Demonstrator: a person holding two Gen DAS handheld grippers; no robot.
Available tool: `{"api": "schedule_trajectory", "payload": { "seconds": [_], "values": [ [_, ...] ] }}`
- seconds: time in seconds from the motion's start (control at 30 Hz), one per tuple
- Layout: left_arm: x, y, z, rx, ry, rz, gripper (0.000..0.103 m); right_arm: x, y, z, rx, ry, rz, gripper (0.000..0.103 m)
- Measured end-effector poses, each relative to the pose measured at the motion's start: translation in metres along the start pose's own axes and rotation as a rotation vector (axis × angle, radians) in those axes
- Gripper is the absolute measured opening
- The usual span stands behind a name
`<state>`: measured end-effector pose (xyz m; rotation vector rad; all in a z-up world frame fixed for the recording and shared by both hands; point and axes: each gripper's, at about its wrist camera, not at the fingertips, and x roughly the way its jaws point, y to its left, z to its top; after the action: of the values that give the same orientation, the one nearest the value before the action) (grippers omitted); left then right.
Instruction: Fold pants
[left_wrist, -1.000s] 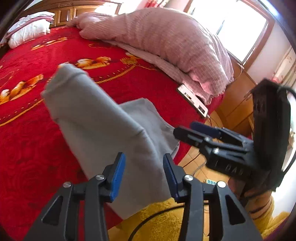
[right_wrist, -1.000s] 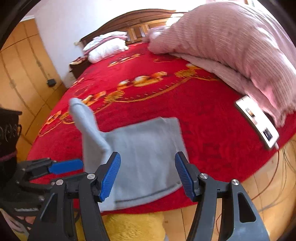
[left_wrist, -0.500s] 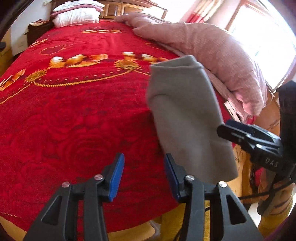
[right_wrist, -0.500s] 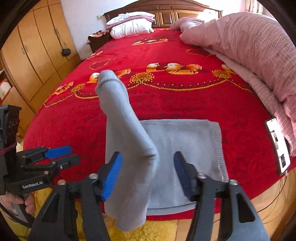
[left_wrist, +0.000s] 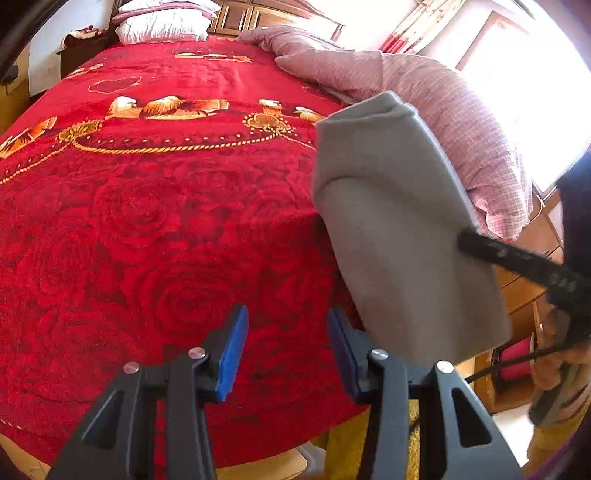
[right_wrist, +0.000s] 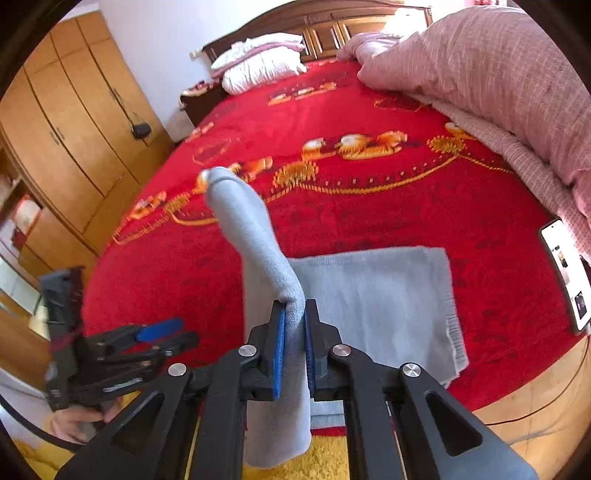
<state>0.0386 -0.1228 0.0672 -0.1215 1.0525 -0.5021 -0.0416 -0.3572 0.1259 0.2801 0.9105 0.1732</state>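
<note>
Grey pants (right_wrist: 373, 295) lie folded at the near edge of the red bed (right_wrist: 369, 192). One part of them rises in a tall fold (right_wrist: 251, 236) and droops over the bed edge. My right gripper (right_wrist: 293, 332) is closing its jaws on this fold, and the blue pads press the cloth. In the left wrist view the lifted pants (left_wrist: 399, 236) hang at the right, with a black right-gripper finger (left_wrist: 517, 262) against them. To their left my left gripper (left_wrist: 284, 350) hovers open over the bedspread (left_wrist: 147, 221), its jaws apart and holding nothing.
A pink quilt (right_wrist: 498, 81) is heaped along the bed's right side. A phone (right_wrist: 565, 273) lies at the right edge. White pillows (right_wrist: 258, 66) sit by the headboard. A wooden wardrobe (right_wrist: 66, 147) stands left. A yellow rug (right_wrist: 325, 461) covers the floor below.
The right jaws have come together on the raised fold of the pants. The left gripper has swung left off the pants and now stands over bare bedspread.
</note>
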Motion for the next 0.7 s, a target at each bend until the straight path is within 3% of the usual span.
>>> {"api": "schedule_trajectory", "payload": {
  "seconds": [0.17,0.43,0.57,0.7],
  "values": [
    [0.004,-0.012,0.010,0.040,-0.006,0.027,0.047,-0.013,-0.021,0.003,0.012,-0.002,-0.119,0.010],
    [0.012,-0.054,0.030,0.137,-0.029,0.008,0.047,0.002,-0.063,-0.001,0.079,0.022,-0.172,0.010],
    [0.026,-0.073,0.034,0.148,-0.004,-0.019,0.047,0.016,-0.079,-0.007,0.068,0.042,-0.227,0.010],
    [0.042,-0.085,0.034,0.121,0.038,-0.031,0.058,0.037,-0.088,-0.013,0.028,0.072,-0.261,0.011]
  ]
}}
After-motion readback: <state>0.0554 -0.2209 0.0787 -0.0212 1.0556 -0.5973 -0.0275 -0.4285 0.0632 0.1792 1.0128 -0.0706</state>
